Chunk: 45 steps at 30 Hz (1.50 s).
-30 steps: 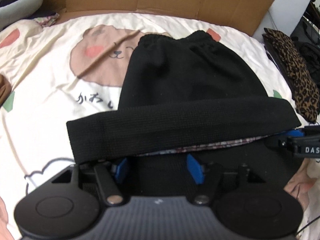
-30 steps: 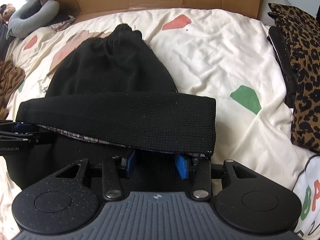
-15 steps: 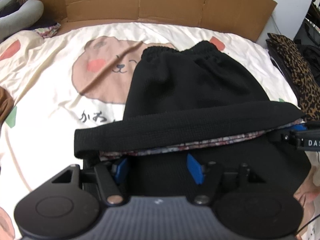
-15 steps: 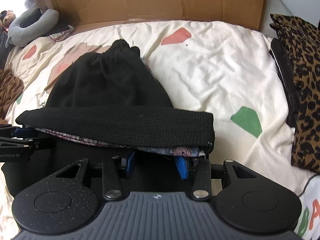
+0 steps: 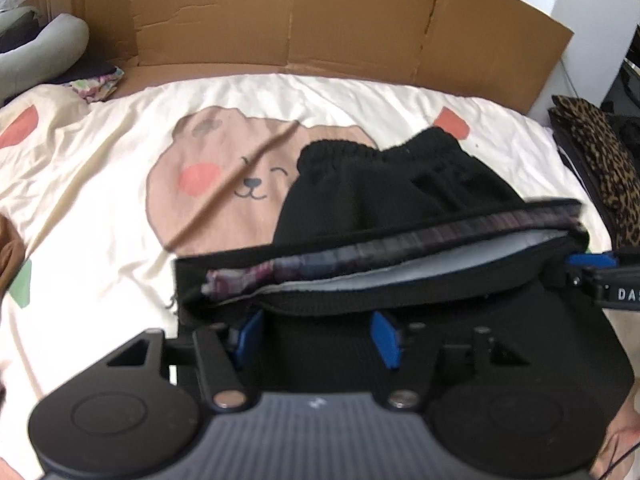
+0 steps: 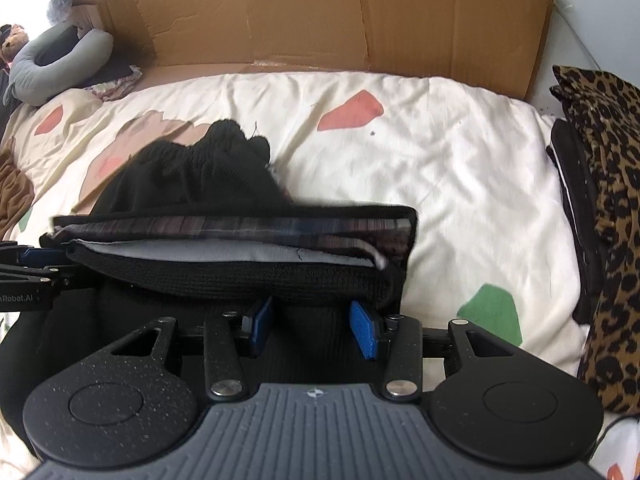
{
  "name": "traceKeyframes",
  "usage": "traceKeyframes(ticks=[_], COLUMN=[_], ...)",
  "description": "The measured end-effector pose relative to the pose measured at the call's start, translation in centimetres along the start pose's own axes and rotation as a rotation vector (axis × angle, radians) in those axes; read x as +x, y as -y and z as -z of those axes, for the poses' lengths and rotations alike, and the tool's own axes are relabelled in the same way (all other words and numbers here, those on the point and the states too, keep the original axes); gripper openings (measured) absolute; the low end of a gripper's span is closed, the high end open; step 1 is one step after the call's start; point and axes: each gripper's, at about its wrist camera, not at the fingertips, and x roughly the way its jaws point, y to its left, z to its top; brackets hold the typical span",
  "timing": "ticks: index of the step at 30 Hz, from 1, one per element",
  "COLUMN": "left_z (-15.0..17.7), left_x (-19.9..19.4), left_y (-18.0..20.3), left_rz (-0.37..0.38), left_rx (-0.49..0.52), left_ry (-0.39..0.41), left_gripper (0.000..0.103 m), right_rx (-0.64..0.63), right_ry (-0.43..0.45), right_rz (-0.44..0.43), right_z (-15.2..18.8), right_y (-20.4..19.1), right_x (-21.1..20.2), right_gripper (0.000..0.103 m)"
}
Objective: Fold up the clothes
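A black knit garment [image 5: 380, 200] lies on the bear-print sheet [image 5: 100, 184] with its gathered waistband at the far end. Its near hem [image 5: 400, 292] is lifted off the bed and gapes, showing a plaid inner layer and grey lining. My left gripper [image 5: 316, 320] grips the hem's left end; its jaws are closing, black knit fills the gap between them, and the fingertips are hidden under the hem. My right gripper [image 6: 312, 312] is shut on the hem [image 6: 240, 276] at its right end. Each gripper shows at the edge of the other's view: left gripper [image 6: 36, 268], right gripper [image 5: 600, 276].
A brown cardboard wall [image 5: 320, 20] stands along the bed's far edge. Folded leopard-print clothes [image 6: 600, 200] are stacked at the right. A grey neck pillow [image 6: 60, 64] lies at the far left, and brown cloth [image 6: 12, 188] at the left edge.
Both grippers have carried the hem away from me toward the waistband. The hem has tipped up and gaped open, so the lining now shows and less of the garment's body is visible.
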Motion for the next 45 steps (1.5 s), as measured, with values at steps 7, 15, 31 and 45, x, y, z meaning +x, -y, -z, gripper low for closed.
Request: traceKeyframes(ticks=[7,15,31,45], left_z=[-1.5,-1.6,-0.5,-1.0], left_x=[0.0,-1.7,-0.5,-0.8], left_y=[-0.7,-2.8,-5.7,-6.0], left_rz=[-0.028,-0.068,-0.079,-0.099], left_rx=[-0.01,-0.054,-0.128,-0.107], left_ry=[0.03,0.056,0.044,0.097], left_gripper=[0.059,0.059,0.022,0.003], right_rx=[0.018,0.076,0.129,0.114], right_ry=[0.038,0.06,0.02,0.085], right_rz=[0.018,0.027,-0.097,-0.074], right_z=[-2.0,-2.3,-2.4,-3.3], right_y=[0.9,3.5,5.3,5.6], right_x=[0.2,-0.4,1.1,0.4], right_gripper=[0.049,0.049,0.004,0.001])
